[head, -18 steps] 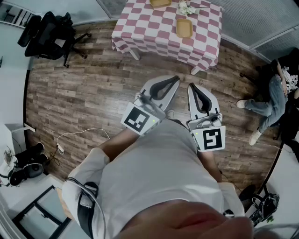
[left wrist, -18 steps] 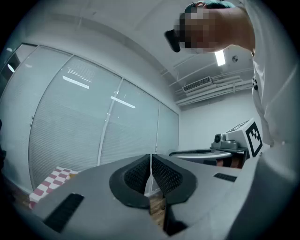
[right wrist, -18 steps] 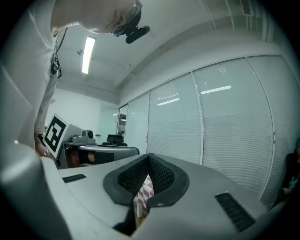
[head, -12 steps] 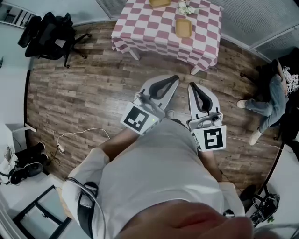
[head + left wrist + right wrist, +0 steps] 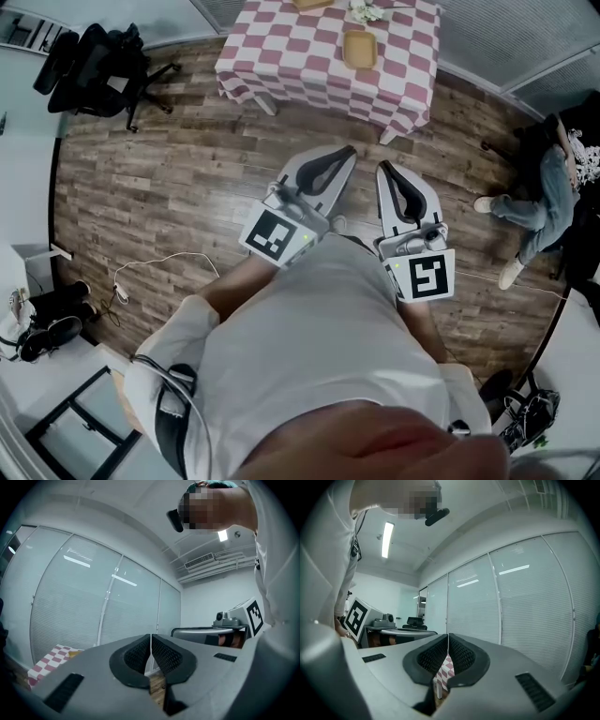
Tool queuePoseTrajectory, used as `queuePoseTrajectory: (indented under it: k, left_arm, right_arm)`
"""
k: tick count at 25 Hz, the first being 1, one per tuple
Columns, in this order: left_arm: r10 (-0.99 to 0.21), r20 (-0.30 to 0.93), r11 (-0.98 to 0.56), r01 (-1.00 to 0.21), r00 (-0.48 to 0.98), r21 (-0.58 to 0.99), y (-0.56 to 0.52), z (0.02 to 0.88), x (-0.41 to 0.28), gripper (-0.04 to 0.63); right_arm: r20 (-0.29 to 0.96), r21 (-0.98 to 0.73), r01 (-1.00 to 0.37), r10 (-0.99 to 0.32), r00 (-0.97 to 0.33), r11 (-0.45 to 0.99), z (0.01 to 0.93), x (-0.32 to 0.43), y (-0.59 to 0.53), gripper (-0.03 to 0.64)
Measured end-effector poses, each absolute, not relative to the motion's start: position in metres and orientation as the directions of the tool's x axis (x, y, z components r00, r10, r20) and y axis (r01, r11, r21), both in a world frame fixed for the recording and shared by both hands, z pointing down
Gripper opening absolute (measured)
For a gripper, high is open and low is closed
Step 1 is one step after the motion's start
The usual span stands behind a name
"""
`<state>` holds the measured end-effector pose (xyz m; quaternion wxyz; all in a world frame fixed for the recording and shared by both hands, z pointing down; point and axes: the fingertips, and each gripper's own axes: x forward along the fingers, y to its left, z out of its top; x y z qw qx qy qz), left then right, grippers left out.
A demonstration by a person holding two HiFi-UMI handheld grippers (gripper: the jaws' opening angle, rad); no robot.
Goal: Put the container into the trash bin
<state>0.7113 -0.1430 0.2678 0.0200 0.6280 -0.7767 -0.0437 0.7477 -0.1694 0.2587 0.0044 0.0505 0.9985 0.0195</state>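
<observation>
A tan container [image 5: 358, 49] lies on the table with the pink-and-white checked cloth [image 5: 281, 56] at the top of the head view. A second tan one [image 5: 309, 3] is cut off by the top edge. My left gripper [image 5: 349, 151] and right gripper [image 5: 382, 168] are held level side by side above the wood floor, well short of the table. Both are shut with nothing in them. The left gripper view shows its pads [image 5: 140, 653] closed together, with the table [image 5: 49, 660] low at the left. In the right gripper view the checked cloth [image 5: 446, 667] peeks below the closed pads [image 5: 461, 653]. No trash bin is in view.
A black office chair [image 5: 94, 61] stands at the upper left. A person [image 5: 548, 187] sits at the right edge. A white cable [image 5: 159, 267] lies on the floor at the left, near black gear [image 5: 47, 323]. Glass walls with blinds [image 5: 93, 602] run behind the table.
In the head view the table has slid a little toward the top edge and to the left. Both grippers keep their place and stay shut.
</observation>
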Motion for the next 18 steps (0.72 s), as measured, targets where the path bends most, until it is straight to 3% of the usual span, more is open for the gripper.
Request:
queuePoseTrajectory:
  k: [18]
  left_arm:
    - [-0.970, 0.000, 0.241, -0.964, -0.242, 0.112, -0.158, 0.286, 0.678, 0.037]
  right_arm:
    - [0.011, 0.018, 0.114, 0.114, -0.993, 0.993, 0.276, 0.720, -0.187, 0.032]
